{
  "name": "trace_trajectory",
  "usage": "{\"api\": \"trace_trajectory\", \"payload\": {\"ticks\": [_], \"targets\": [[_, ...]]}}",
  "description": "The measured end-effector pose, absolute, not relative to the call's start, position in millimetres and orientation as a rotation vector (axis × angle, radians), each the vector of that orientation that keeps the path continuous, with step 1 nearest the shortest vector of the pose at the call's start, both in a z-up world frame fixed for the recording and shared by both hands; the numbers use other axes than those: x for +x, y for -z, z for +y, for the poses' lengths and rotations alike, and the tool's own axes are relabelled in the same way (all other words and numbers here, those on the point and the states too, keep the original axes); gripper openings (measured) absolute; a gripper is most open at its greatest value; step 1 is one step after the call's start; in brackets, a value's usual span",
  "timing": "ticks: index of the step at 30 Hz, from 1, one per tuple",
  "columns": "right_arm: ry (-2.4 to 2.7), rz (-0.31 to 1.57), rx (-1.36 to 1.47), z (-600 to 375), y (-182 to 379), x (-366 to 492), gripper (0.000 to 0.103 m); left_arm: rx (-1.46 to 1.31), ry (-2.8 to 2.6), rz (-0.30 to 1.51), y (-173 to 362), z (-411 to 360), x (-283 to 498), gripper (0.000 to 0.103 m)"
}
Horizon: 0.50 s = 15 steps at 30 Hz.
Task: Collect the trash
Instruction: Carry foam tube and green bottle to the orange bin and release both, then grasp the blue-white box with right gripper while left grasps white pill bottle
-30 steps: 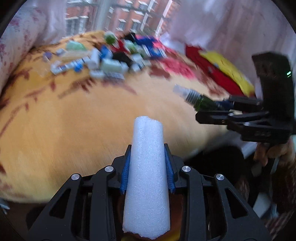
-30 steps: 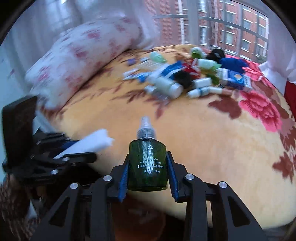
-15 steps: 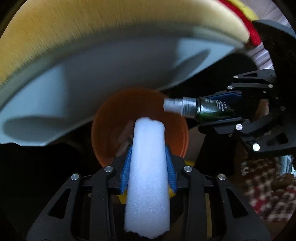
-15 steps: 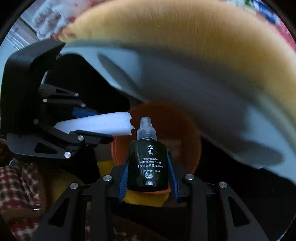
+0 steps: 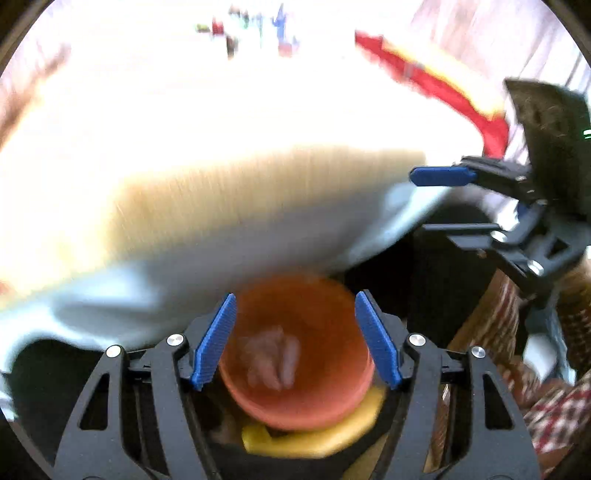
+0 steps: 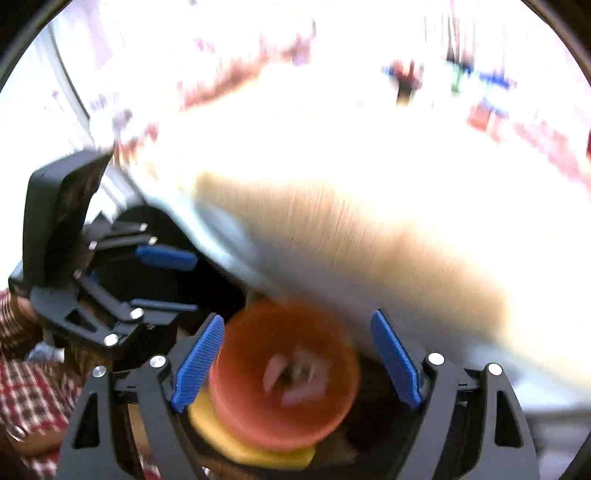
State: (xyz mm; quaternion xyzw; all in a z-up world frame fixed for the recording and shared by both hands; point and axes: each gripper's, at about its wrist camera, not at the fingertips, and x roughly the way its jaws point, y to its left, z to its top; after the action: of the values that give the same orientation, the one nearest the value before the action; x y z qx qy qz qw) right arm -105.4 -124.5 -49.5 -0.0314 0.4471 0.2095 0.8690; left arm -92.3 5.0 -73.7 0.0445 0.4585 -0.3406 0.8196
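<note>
**Trash bin below the bed edge, both tongs spread and empty**

Trash lies in two places. Most of it is a scatter of small coloured items (image 5: 255,31) far back on the bed, blurred beyond identification. The rest is a pale clump (image 5: 271,356) at the bottom of the orange bin; its pieces cannot be told apart.

1. Bed (image 5: 229,206): largest item in both views. A yellow-tan cover hangs over the side, with a pale blue-grey sheet edge (image 5: 184,295) under it. The upper surface is washed out by strong light. A red and yellow cloth (image 5: 443,88) lies toward the far right in the left wrist view.

2. Orange bin (image 6: 284,373): round, open-topped, standing low beside the bed, partly under the overhanging sheet edge. A yellow object (image 6: 255,446) sits beneath or just behind it; which of the two cannot be told.

3. Left gripper (image 5: 295,339): positioned above the bin. Its blue ribbed pads (image 5: 216,341) stand wide apart with nothing between them.

4. Right gripper (image 6: 297,365): positioned above the bin, beside the left unit. Its blue pads (image 6: 395,363) are likewise spread wide, nothing held.

5. Checked red-and-white fabric (image 6: 33,391): visible behind the left gripper body, worn by the operator.
</note>
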Motion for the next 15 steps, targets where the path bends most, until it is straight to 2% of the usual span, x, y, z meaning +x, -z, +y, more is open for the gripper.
{"api": "trace_trajectory", "payload": {"ticks": [1,3,6,8,10,15], "targets": [[-0.426,0.867,-0.079,-127.6,32.7,-98.9,0.080,0.075,0.711,0.901,56.6,8.2,-88.0,0.067],[-0.409,0.777,-0.092,-136.4,9.8,-86.0,0.083,0.040,0.671,0.776,26.8,11.8,-77.1,0.076],[-0.372,0.664,-0.094,-154.0,-17.0,-54.6,0.086,0.023,0.624,0.698,-0.7,6.2,-55.9,0.076],[-0.299,0.638,-0.134,-167.4,-23.7,-19.6,0.088,0.006,0.620,0.684,-12.8,-3.1,-38.4,0.077],[-0.224,0.625,-0.146,-183.5,-26.4,18.7,0.098,-0.008,0.623,0.687,-18.7,-12.1,-20.0,0.077],[-0.051,0.602,-0.181,-231.8,-25.2,120.1,0.098,-0.016,0.650,0.697,-18.3,-31.0,6.6,0.077]]}}
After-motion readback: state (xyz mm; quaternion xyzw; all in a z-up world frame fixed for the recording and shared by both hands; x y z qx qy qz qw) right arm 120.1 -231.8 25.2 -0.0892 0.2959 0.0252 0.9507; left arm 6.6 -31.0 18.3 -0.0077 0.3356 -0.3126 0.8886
